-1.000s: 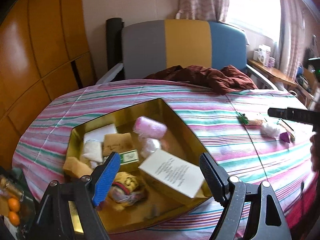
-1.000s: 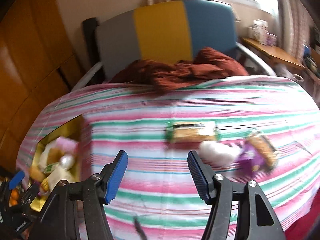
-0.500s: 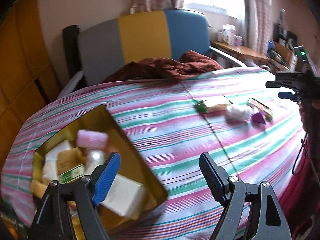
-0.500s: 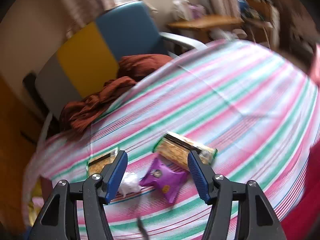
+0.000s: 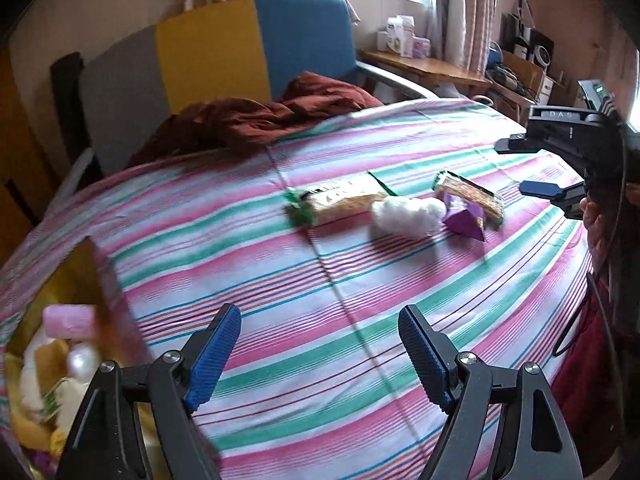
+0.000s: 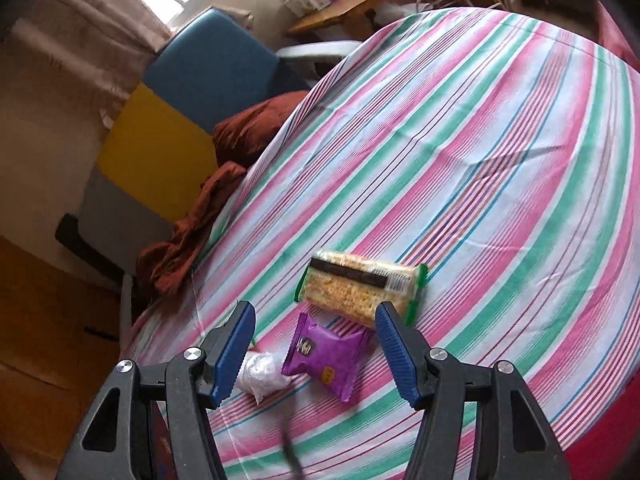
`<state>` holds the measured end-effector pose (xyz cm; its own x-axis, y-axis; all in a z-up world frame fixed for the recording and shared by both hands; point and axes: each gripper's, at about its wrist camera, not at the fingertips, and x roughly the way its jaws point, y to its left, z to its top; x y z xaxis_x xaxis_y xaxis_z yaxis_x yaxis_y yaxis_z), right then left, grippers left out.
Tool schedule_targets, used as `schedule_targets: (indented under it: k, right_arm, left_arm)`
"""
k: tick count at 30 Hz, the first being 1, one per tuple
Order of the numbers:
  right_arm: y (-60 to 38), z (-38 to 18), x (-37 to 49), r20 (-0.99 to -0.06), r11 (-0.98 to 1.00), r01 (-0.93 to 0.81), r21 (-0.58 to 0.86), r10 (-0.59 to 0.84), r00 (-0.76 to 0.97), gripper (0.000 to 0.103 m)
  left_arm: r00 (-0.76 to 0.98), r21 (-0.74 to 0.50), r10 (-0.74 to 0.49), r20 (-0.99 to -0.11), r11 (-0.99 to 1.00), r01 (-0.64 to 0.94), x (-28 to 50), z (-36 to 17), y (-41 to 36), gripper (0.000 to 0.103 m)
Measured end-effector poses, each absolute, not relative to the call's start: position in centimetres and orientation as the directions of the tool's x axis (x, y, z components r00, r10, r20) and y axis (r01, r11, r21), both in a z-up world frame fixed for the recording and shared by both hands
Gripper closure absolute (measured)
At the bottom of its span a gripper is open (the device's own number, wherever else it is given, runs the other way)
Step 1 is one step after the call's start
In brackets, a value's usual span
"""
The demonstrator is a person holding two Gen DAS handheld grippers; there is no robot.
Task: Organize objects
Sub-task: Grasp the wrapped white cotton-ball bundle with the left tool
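Note:
On the striped tablecloth (image 5: pixel 320 280) lie a green-edged cracker pack (image 5: pixel 340 202), a white fluffy packet (image 5: pixel 406 212), a purple snack bag (image 5: pixel 466 222) and a second cracker pack (image 5: pixel 470 196). The gold box (image 5: pixel 108 292) with several items stands at the left. My left gripper (image 5: pixel 320 354) is open and empty over the cloth. My right gripper (image 6: pixel 316 354) is open, just above the purple snack bag (image 6: pixel 328 354), with the cracker pack (image 6: pixel 360 290) beyond and the white packet (image 6: pixel 262 374) by its left finger. It also shows in the left wrist view (image 5: pixel 540 168).
A grey, yellow and blue chair (image 5: pixel 212 60) stands behind the table with a dark red cloth (image 5: pixel 256 120) draped over its seat. A wooden side table (image 5: pixel 424 68) with boxes is at the back right. The table's edge drops off at the right.
Both grippers swung right, away from the gold box and toward the snacks. My right gripper came down close over the purple bag. Both stayed open.

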<state>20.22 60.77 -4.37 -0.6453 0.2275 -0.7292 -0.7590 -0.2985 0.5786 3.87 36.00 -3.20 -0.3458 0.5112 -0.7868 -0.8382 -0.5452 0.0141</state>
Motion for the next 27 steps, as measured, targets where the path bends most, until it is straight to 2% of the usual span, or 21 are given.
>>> schedule_targets:
  k: [13, 18, 22, 25, 27]
  right_arm:
    - [60.4, -4.9, 18.8, -0.740, -0.349, -0.738, 0.577, 0.159, -0.654, 0.040]
    - [60.3, -5.1, 18.5, -0.738, -0.354, -0.730, 0.584, 0.143, -0.660, 0.040]
    - [60.3, -5.2, 18.2, -0.743, -0.364, -0.727, 0.583, 0.125, -0.658, 0.040]
    - [60.3, -5.3, 17.9, -0.752, -0.373, -0.730, 0.573, 0.116, -0.649, 0.040]
    - [60.3, -5.5, 17.7, -0.760, -0.379, -0.734, 0.563, 0.111, -0.640, 0.040]
  left_arm:
    - [-0.196, -0.146, 0.557, -0.807, -0.510, -0.848, 2.5, -4.7, 42.9, 0.022]
    - [-0.211, -0.129, 0.556, -0.804, -0.509, -0.851, 1.9, -4.9, 45.9, 0.021]
    - [-0.197, -0.147, 0.562, -0.803, -0.507, -0.849, 1.2, -5.3, 48.0, 0.016]
    - [-0.182, -0.171, 0.556, -0.811, -0.523, -0.835, 0.2, -6.1, 49.3, 0.016]
    - [-0.163, -0.180, 0.540, -0.826, -0.526, -0.831, -0.5, -7.1, 50.0, 0.020]
